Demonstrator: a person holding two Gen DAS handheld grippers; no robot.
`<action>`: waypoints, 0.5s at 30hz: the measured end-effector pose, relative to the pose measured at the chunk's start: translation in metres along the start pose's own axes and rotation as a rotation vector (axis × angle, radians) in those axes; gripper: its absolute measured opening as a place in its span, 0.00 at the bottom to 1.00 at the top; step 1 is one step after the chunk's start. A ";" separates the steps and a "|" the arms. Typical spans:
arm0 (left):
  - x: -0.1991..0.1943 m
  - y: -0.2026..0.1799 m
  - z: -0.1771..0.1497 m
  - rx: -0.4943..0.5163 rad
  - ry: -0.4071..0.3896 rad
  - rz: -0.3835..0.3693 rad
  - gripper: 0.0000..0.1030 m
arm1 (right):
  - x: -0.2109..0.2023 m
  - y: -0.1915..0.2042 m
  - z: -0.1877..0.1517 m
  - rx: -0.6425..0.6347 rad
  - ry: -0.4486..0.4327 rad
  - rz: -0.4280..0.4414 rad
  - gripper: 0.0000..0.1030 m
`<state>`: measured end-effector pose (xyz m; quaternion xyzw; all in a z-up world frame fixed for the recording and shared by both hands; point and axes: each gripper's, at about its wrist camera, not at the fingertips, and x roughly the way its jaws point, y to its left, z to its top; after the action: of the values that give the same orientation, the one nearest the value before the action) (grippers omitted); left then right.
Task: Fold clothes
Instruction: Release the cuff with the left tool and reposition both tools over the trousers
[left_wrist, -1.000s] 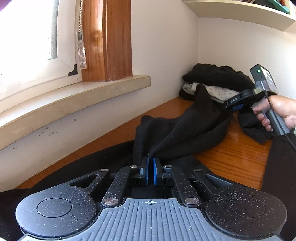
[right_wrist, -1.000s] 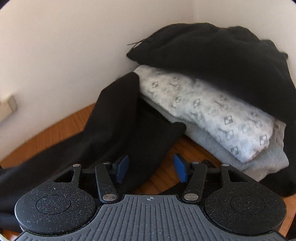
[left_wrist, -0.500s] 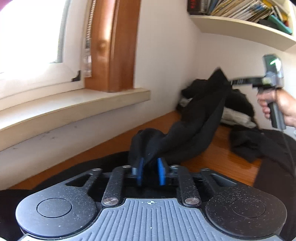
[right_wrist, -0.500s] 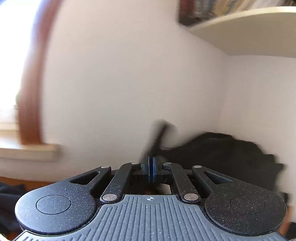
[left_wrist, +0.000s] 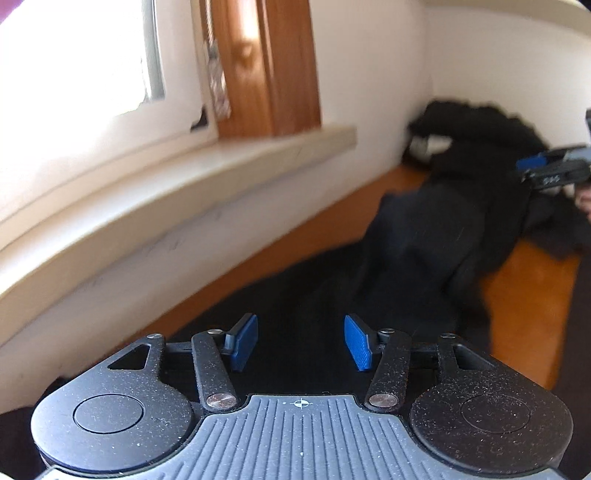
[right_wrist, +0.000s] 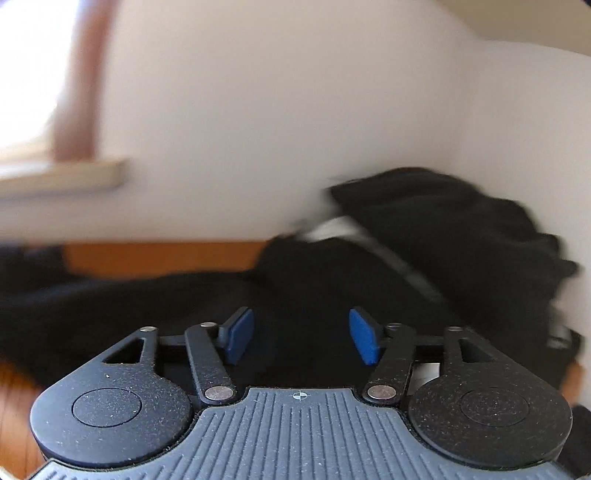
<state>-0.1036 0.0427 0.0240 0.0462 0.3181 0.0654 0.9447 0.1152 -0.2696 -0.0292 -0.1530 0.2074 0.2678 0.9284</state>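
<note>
A black garment (left_wrist: 413, 251) lies stretched along the orange wooden tabletop (left_wrist: 528, 295) beside the wall. My left gripper (left_wrist: 301, 341) hovers over its near end; its jaws are opening and the blue pads (left_wrist: 357, 347) do not press the cloth. In the right wrist view the same black garment (right_wrist: 184, 295) lies flat under my right gripper (right_wrist: 301, 336), whose jaws are opening too, clear of the fabric. The right gripper (left_wrist: 554, 171) also shows at the far right edge of the left wrist view. Both views are blurred.
A pile of clothes (right_wrist: 443, 229), black on top with a pale piece beneath, sits in the corner by the wall. A window sill (left_wrist: 177, 177) and a wooden window frame (left_wrist: 266, 66) run along the left. A hand (left_wrist: 583, 199) holds the right gripper.
Both grippers let go of the black garment, which dropped from its raised, stretched hang onto the table. The right gripper came down from its lifted position.
</note>
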 end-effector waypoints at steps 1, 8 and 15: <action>0.001 0.004 -0.005 -0.001 0.008 0.007 0.55 | 0.003 0.003 -0.004 -0.010 0.006 0.023 0.58; -0.001 0.035 -0.031 -0.093 0.016 0.020 0.57 | 0.002 -0.012 -0.028 0.094 0.066 0.030 0.58; -0.028 0.066 -0.051 -0.143 0.020 0.068 0.57 | -0.014 -0.033 -0.051 0.131 0.124 -0.016 0.58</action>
<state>-0.1627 0.1059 0.0084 -0.0114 0.3204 0.1202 0.9396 0.1074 -0.3226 -0.0613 -0.1101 0.2802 0.2361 0.9239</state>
